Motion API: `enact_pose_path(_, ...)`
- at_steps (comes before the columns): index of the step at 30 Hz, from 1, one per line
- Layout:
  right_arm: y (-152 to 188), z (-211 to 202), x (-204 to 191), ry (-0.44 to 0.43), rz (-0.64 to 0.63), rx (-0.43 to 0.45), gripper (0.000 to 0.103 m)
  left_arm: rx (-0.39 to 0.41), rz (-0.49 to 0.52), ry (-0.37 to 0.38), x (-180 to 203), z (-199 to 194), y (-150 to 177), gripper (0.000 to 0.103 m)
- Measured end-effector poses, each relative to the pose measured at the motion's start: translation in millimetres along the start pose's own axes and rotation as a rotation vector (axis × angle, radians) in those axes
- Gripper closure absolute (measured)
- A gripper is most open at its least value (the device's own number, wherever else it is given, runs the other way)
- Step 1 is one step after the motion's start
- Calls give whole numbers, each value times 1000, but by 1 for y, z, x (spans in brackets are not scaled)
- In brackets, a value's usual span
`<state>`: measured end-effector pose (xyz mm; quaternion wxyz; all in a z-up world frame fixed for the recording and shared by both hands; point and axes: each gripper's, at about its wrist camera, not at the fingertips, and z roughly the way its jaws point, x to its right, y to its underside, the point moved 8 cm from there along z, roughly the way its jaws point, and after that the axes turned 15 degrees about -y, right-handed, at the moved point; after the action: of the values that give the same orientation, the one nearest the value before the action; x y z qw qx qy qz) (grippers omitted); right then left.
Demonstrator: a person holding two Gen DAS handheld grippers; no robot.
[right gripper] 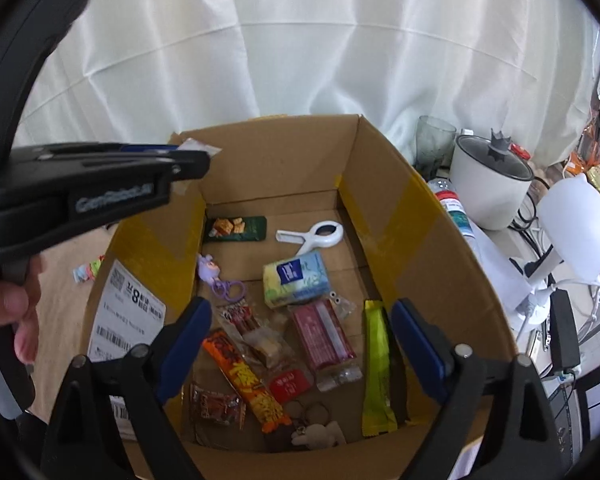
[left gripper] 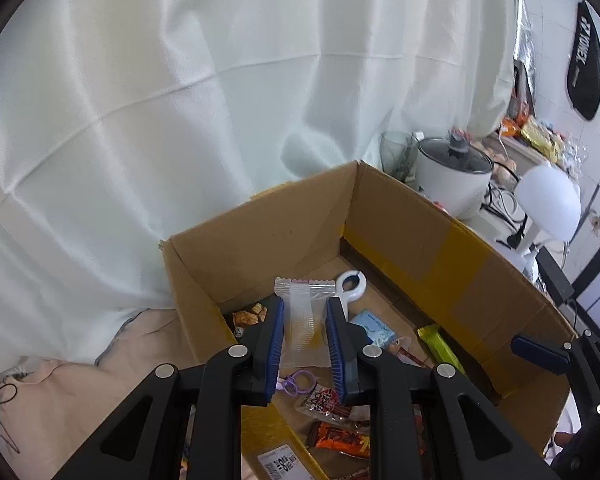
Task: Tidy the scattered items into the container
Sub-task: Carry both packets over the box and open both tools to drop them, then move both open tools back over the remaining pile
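Note:
My left gripper (left gripper: 305,334) is shut on a clear plastic packet (left gripper: 304,320) and holds it above the near left part of the cardboard box (left gripper: 440,240). In the right wrist view the left gripper (right gripper: 196,160) sits over the box's left wall (right gripper: 156,248), with the packet's corner (right gripper: 198,146) showing past its tip. My right gripper (right gripper: 302,344) is open and empty above the box's near side; one of its blue pads (left gripper: 540,354) shows at the right of the left wrist view. The box holds several snacks, a white clip (right gripper: 316,236), a tissue pack (right gripper: 296,282) and a purple keyring (right gripper: 220,280).
A small colourful wrapper (right gripper: 87,271) lies on the beige cloth left of the box. To the right stand a white rice cooker (right gripper: 492,184), a glass cup (right gripper: 434,142), a bottle (right gripper: 456,210) and a white lamp (right gripper: 576,232). A white curtain hangs behind.

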<state>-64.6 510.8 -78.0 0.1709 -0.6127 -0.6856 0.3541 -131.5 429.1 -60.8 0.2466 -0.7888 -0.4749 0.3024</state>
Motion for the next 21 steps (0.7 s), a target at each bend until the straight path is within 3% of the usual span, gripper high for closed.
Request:
enact_pose_path(4, 7, -2, -3, 14, -34, -17, 0, -37, 15, 9, 12, 5, 2, 74)
enact_pose_path(5, 9, -3, -4, 22, -42, -19, 0, -39, 21, 14, 14, 7, 3, 53)
enact_pose_path(6, 11, -5, -4, 24, -48, -16, 0, -44, 26, 14, 16, 9, 4, 10)
enact_pose_path(7, 13, -6, -5, 21, -53, -13, 0, -47, 24, 11, 16, 10, 5, 2)
enact_pose_path(14, 12, -5, -8, 9, -37, 10, 0, -29, -34, -19, -3, 8, 14, 0)
enact_pose_path(17, 4, -9, -23, -11, -45, 46, 0, -4, -90, -39, -39, -1, 18, 0)
enact_pose_path(21, -17, -19, -71, -81, -97, 124, 0, 1, -172, -112, -112, -9, 34, 0)
